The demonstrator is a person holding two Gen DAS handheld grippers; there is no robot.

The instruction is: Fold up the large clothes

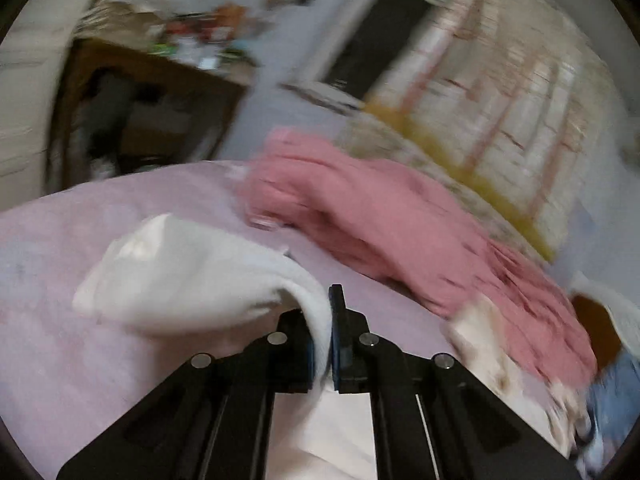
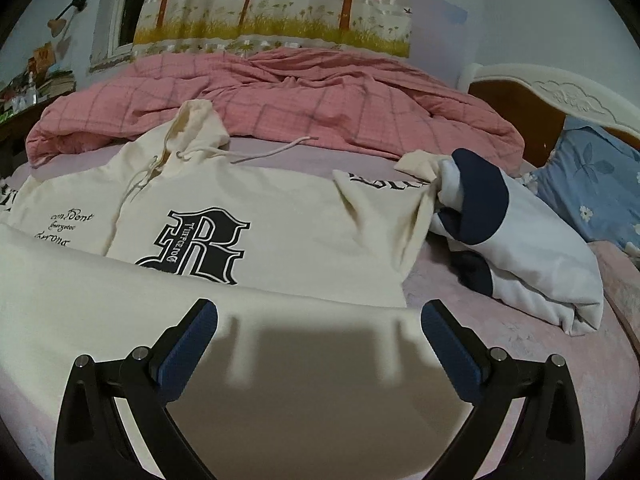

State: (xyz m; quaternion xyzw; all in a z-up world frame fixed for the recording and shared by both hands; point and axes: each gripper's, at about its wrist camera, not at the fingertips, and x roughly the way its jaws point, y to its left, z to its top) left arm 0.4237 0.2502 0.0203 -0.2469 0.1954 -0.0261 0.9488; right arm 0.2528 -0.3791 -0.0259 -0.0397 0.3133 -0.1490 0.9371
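A cream hoodie (image 2: pixel 280 236) with a black letter R print lies spread front-up on the pink bed sheet (image 2: pixel 520 336), hood toward the far side. Its lower part is folded up toward the chest. My right gripper (image 2: pixel 320 320) is open and empty, just above the hoodie's near folded edge. My left gripper (image 1: pixel 323 320) is shut on a fold of the cream hoodie cloth (image 1: pixel 192 276) and holds it lifted off the sheet (image 1: pixel 60 240). The left wrist view is blurred by motion.
A pink checked quilt (image 2: pixel 300 100) is bunched along the far side of the bed; it also shows in the left wrist view (image 1: pixel 400 224). A white and navy garment (image 2: pixel 512 240) lies at the right, next to a blue floral pillow (image 2: pixel 592 188) and the headboard (image 2: pixel 532 116). A cluttered desk (image 1: pixel 160 92) stands beyond the bed.
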